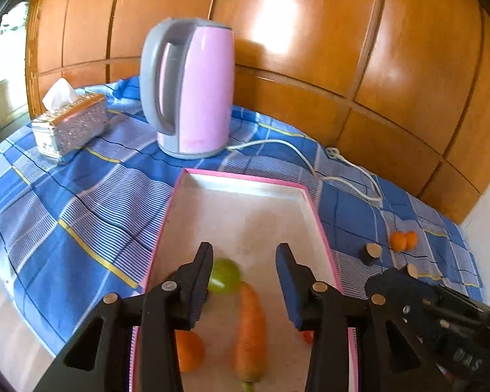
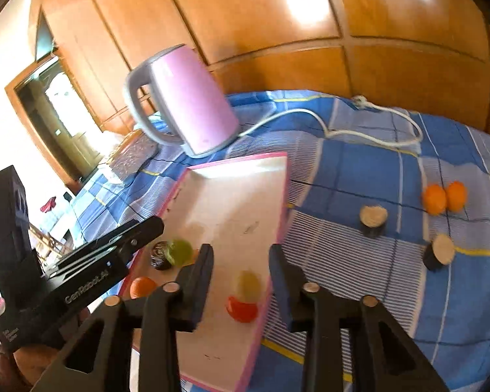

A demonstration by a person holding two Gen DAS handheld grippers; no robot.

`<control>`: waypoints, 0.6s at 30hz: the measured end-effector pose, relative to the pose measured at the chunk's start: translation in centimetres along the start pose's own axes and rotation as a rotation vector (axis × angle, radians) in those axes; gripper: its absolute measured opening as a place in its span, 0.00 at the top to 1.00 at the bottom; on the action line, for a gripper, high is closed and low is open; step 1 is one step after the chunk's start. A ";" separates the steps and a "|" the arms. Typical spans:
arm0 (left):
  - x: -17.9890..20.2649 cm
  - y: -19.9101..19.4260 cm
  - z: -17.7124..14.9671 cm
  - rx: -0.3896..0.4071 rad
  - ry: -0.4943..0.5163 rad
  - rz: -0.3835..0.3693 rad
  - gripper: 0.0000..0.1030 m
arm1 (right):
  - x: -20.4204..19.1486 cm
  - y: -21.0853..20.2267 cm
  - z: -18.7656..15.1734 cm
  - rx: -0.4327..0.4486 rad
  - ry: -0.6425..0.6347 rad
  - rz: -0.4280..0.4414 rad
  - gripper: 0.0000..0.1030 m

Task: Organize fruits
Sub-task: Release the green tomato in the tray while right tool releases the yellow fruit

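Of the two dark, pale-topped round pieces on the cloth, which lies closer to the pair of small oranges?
The upright piece, just left of the small oranges in the right wrist view. The other piece lies tilted, lower in frame.

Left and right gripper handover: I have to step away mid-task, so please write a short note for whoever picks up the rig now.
Left gripper: open, nothing held, over the pink-rimmed tray.
Right gripper: open, nothing held, over the tray's right edge.
In the tray: carrot, green fruit, orange, a red piece, a yellowish piece, a dark round item.
Left on the cloth, right of the tray: two small oranges and two dark cut pieces.
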State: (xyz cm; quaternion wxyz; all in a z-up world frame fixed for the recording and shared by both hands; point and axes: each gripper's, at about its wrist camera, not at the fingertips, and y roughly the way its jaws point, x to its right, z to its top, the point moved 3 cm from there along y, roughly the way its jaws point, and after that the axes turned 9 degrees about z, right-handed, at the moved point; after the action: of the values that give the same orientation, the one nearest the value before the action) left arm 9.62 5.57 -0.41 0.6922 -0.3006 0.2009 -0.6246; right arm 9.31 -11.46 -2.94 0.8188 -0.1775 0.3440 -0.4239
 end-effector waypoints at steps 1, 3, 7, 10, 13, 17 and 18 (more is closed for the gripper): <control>-0.1 -0.1 -0.1 0.001 -0.002 0.006 0.61 | -0.3 0.2 -0.1 -0.003 -0.006 0.001 0.64; -0.3 0.0 -0.6 -0.004 -0.007 0.031 0.61 | -0.5 0.6 -0.5 -0.016 -0.007 0.008 0.64; -0.4 -0.1 -1.9 -0.013 -0.020 0.066 0.61 | 0.0 0.5 -2.0 -0.043 0.005 -0.019 0.64; 0.0 -0.4 -3.0 -0.017 -0.013 0.072 0.61 | 1.1 0.0 -3.2 -0.053 0.038 -0.049 0.64; 1.0 -0.8 -4.0 -0.014 0.015 0.065 0.61 | 1.8 -0.7 -3.9 -0.045 0.054 -0.095 0.64; 2.3 -1.6 -4.6 -0.004 0.049 0.060 0.61 | 2.1 -2.0 -4.3 -0.014 0.026 -0.158 0.64; 2.6 -1.7 -4.6 -0.004 0.053 0.057 0.61 | 2.1 -2.3 -4.3 -0.005 0.018 -0.174 0.64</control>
State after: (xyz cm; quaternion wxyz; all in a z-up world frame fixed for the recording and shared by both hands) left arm 5.68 2.23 -2.44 0.7036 -0.2794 0.2292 -0.6118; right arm 5.79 -14.50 -5.44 0.7752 -0.2050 0.3360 -0.4941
